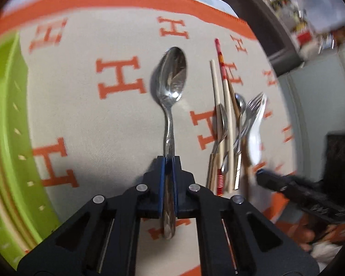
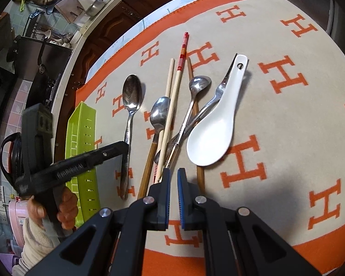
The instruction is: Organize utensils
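The left claw (image 1: 169,161) is clamped on a spoon (image 1: 172,78), low over the desk's middle. The grip is thin, so the spoon could twist and slip before reaching the green tray (image 1: 7,124). The right claw (image 2: 173,172) is slightly apart, empty.

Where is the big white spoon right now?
In the right wrist view, the white spoon lies on the orange-lettered cloth, at the right end of the utensil pile, bowl nearest the camera, beside a fork.

Large orange letter "H" repeated across beige woven cloth with orange border (image 2: 276,119), seen in both views. Embossed lettering on black plastic gripper body (image 2: 70,172) at 9 o'clock illegible.
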A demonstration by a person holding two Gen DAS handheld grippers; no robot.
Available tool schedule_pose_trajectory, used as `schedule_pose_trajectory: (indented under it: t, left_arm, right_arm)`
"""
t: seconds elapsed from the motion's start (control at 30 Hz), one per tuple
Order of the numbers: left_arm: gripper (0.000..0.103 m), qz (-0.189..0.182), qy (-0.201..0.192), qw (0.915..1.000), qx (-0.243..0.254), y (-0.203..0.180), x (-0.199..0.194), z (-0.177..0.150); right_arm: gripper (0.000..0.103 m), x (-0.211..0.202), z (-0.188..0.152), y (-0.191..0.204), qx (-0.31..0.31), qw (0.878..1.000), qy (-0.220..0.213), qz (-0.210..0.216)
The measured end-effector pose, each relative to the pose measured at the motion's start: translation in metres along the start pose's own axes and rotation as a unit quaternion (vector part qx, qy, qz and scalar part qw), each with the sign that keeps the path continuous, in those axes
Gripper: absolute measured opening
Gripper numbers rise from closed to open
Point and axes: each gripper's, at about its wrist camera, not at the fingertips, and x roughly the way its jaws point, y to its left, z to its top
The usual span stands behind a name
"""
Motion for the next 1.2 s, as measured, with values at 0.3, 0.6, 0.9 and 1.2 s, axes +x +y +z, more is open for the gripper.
schedule_pose_trajectory:
  t: [0.3,0.6,0.9,1.2]
  left_arm:
    - [0.003,0.12,-0.028,0.9871,0.103,-0.061,0.005,-0.012]
    - [0.003,0.143,-0.027,0.9807,0.131,-0.084,0.009,-0.024]
    - [0.003,0.098,-0.011,0.9918,0.081,-0.079,0.013,-0.016]
    - [0.001,0.167,-0.049,0.9758,0.133,-0.106,0.013,-0.03]
  right_arm:
    - [0.006,0.001,-0.001,0.0,0.002,1.0,0.002,-0.002]
    - [0.006,0.002,-0.001,0.001,0.0,1.0,0.004,0.001]
    - [0.006,0.003,-0.001,0.001,0.002,1.0,0.005,0.005]
    - [0.006,0.002,-0.003,-0.002,0.006,1.0,0.004,0.009]
